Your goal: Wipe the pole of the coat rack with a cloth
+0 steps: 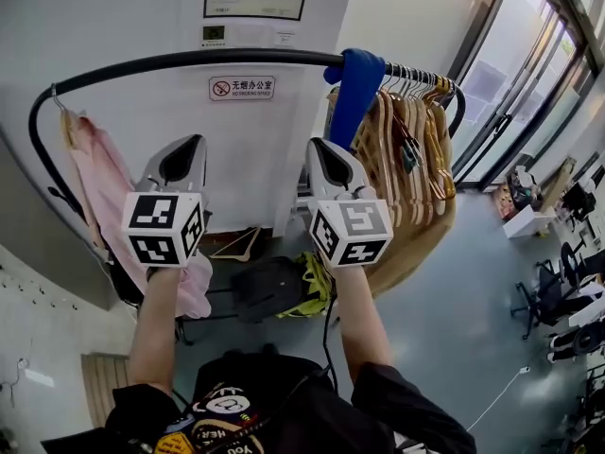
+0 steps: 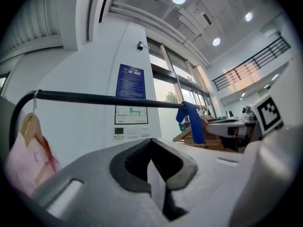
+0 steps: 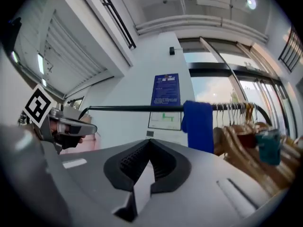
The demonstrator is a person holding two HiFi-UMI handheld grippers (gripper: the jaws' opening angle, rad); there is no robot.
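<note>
The coat rack's black pole (image 1: 189, 61) runs across the top of the head view and bends down at both ends. A blue cloth (image 1: 357, 88) hangs draped over the pole, right of its middle, and neither gripper holds it. My right gripper (image 1: 315, 148) is shut and empty, below and slightly left of the cloth. My left gripper (image 1: 196, 143) is also shut and empty, under the bare middle of the pole. The left gripper view has the pole (image 2: 94, 98) and cloth (image 2: 191, 122) beyond the gripper (image 2: 150, 150). The right gripper view shows the cloth (image 3: 198, 126) beyond the gripper (image 3: 149, 150).
Several wooden hangers (image 1: 411, 135) crowd the pole's right end beside the cloth. A pink garment (image 1: 99, 183) hangs at the left end. Dark bags and a yellow-green one (image 1: 274, 287) lie on the floor under the rack. Glass walls (image 1: 529, 74) and office chairs (image 1: 558, 291) are to the right.
</note>
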